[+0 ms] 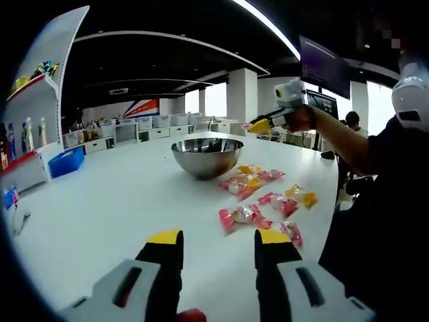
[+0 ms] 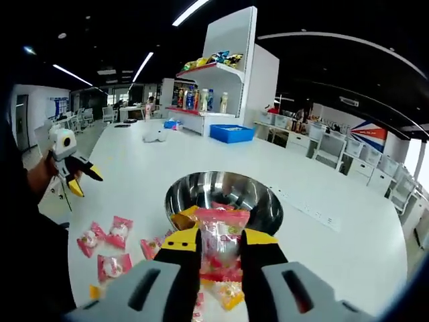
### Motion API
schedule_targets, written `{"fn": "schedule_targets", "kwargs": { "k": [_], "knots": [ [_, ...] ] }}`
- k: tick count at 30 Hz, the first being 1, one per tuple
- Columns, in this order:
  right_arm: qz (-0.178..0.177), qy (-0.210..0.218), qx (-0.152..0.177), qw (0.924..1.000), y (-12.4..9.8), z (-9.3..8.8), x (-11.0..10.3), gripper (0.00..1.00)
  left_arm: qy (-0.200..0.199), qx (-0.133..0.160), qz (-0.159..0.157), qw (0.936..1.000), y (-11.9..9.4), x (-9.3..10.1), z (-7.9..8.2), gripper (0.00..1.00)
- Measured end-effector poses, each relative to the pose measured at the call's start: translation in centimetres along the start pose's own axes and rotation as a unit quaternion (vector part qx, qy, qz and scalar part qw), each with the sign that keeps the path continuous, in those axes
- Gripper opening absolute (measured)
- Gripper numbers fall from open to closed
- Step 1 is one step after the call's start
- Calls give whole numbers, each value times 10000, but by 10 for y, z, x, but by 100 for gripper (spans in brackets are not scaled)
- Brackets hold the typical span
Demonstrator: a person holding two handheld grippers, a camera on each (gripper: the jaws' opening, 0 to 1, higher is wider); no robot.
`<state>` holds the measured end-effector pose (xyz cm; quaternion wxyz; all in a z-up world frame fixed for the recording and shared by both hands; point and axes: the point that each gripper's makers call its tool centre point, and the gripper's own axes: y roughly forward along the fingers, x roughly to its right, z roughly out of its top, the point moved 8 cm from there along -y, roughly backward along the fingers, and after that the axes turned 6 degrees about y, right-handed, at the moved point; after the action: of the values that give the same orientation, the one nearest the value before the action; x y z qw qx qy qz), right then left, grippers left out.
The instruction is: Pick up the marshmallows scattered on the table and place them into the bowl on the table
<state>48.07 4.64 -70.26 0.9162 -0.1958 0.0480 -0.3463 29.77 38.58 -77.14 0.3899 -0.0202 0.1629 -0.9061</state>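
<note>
A white table in an open office was recorded. A wrapped marshmallow packet was held clamped between the jaws of the right gripper, poised just before the steel bowl, judged ready for release there. Further marshmallow packets lay scattered beside the bowl. The left gripper was held back, jaws apart and empty.

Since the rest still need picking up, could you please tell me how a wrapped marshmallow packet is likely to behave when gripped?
Probably soft and floppy: the marshmallow packet pinched in the right claw hangs crumpled past the tips. Likely light, since a thin pinch holds it over the bowl. Its glossy wrapper may be slippery. The flat packets on the table seem unlikely to roll.
</note>
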Motion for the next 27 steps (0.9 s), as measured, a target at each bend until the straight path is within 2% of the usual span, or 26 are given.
{"fn": "schedule_targets", "kwargs": {
  "k": [11, 27],
  "knots": [
    [42, 78, -145, 9999, 39, 8, 13, 23, -32, 1, 2, 10000, -2, 0, -2, 42],
    [17, -35, -302, 9995, 67, 23, 23, 23, -46, -19, -88, 9999, 3, 3, -3, 42]
  ]
}}
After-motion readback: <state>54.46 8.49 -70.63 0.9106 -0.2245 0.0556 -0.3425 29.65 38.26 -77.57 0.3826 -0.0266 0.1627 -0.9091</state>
